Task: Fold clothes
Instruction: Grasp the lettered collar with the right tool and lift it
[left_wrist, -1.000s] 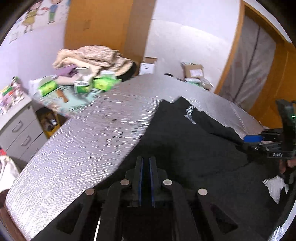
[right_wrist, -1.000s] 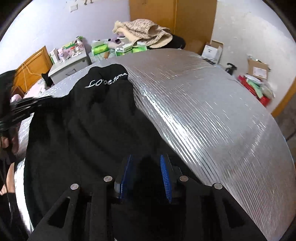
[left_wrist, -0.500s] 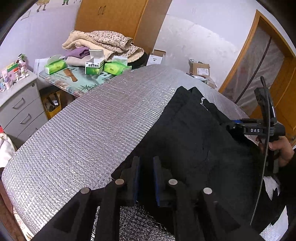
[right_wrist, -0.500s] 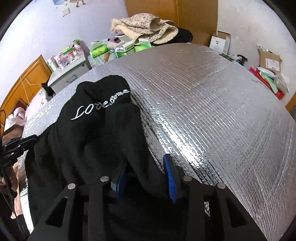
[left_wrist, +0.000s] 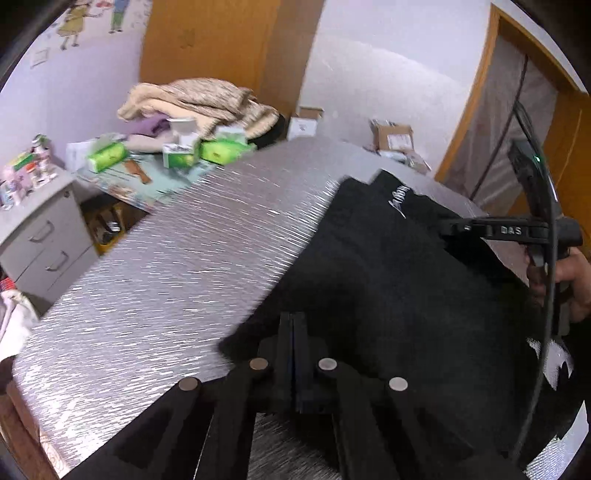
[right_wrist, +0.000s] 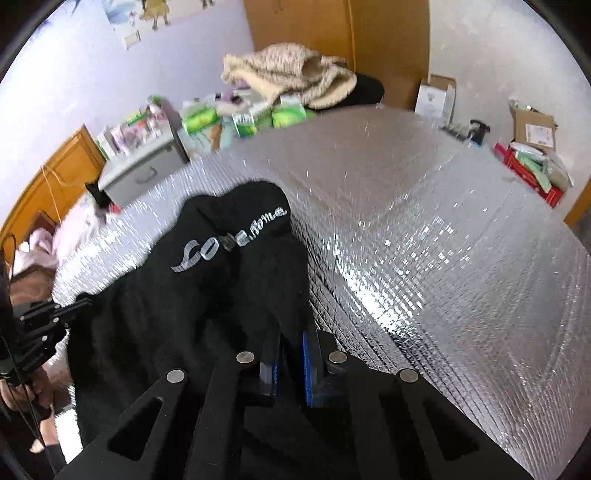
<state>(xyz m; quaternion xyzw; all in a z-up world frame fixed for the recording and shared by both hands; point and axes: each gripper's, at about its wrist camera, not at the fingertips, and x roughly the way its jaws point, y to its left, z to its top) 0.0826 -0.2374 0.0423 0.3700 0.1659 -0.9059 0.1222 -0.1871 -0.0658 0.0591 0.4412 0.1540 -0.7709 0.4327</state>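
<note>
Your silver quilted tabletop (left_wrist: 177, 266) carried a black sweatshirt (left_wrist: 388, 288) with white lettering, bunched across its near side. It looked soft, light and limp, best held at the edges. Your left gripper (left_wrist: 293, 332) had its jaws clenched on the hem; half a second earlier they were parted. Your right gripper (right_wrist: 290, 350) pinched fabric, jaws narrower than before.

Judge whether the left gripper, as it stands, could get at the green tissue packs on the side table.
Probably not. The left gripper is shut on the black garment, and the green packs lie beyond the far edge of the silver mat. It would have to let go and cross the whole mat.
</note>
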